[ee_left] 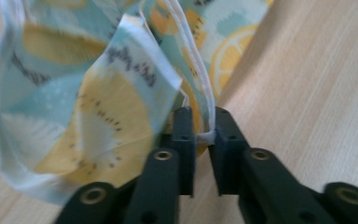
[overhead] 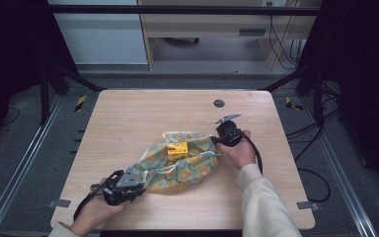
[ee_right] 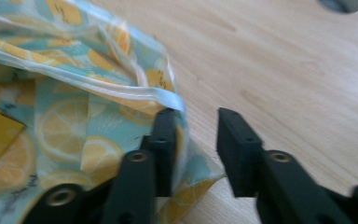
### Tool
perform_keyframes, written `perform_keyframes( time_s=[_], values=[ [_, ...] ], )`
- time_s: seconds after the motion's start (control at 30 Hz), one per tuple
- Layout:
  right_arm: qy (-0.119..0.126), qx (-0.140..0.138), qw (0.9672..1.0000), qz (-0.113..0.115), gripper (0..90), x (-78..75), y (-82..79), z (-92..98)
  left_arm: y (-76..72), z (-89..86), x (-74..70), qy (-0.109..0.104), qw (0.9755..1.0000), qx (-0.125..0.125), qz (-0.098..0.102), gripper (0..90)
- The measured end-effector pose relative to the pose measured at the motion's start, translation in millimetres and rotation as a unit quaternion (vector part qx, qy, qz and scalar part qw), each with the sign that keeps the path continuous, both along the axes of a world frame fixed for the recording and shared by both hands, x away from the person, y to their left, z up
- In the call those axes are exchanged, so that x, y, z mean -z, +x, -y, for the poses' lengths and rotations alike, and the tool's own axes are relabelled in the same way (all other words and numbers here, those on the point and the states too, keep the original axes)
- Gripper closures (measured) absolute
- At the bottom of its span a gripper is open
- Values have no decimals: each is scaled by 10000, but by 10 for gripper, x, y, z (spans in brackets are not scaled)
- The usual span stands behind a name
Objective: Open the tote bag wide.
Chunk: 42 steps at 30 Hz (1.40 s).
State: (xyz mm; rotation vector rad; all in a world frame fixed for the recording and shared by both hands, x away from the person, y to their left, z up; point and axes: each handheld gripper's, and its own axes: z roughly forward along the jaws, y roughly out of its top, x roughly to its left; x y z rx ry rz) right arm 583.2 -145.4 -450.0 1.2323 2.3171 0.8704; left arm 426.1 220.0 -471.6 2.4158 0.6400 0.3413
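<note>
Cloth wrapping underway near the desk's front edge: a teal, lemon-printed fabric cloth [overhead: 180, 165] lies crumpled around a small yellow block [overhead: 177, 150].
Left gripper [ee_left: 200, 135] pinches the cloth's white hem; right gripper [ee_right: 193, 140] hangs released over the opposite corner and should, I judge, clamp there before lifting. Both hands sit low, angled inward.

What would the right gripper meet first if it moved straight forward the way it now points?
Probably the lemon-print cloth. The right gripper is open, and the cloth's white-hemmed corner already lies at its left jaw. Ahead of the other jaw is bare wooden table. Depth is unclear.
</note>
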Motion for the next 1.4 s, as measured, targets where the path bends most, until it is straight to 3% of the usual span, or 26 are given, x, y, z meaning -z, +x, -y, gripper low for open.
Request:
perform_keyframes(
  time_s=[0.03,0.07,0.1,0.2,0.3,0.43,0.67,0.9,1.0,1.07,1.23,1.37,1.4],
  values=[
    [0,0,10000,0,581,0,0,0,-4,-4,-18,-18,10000,-41,76,746],
    [69,13,9998,204,502,-95,-62,24,-9,-6,-40,-61,9998,-108,161,653],
    [69,13,9998,204,502,-95,-62,24,-12,-9,-56,-84,9997,-143,200,653],
    [99,24,9991,415,391,-231,-165,52,-34,-24,-126,-158,9986,-262,436,544],
    [259,23,9970,727,341,-395,-317,122,-64,-34,-180,-305,9978,-343,476,445],
    [449,18,9945,951,304,-546,-528,241,-85,-74,-250,-296,9968,-448,592,328],
    [595,-115,9922,1086,274,-670,-907,289,-106,-240,-303,-457,9953,-638,560,260],
    [702,-400,9909,1073,292,-612,-1153,219,-67,-298,-404,-646,9928,-756,670,260],
    [736,-537,9906,1023,298,-588,-1253,175,-11,-319,-531,-804,9905,-809,767,271],
    [803,-631,9898,994,294,-575,-1299,135,63,-299,-641,-750,9899,-813,888,274],
    [805,-933,9882,905,278,-521,-1370,-92,370,-209,-792,-541,9906,-818,957,303],
    [773,-1119,9873,823,269,-467,-1360,-258,633,-101,-813,-372,9929,-724,863,310],
    [760,-1152,9873,785,266,-452,-1350,-302,692,-74,-799,-392,9924,-783,862,311]
  ],
)
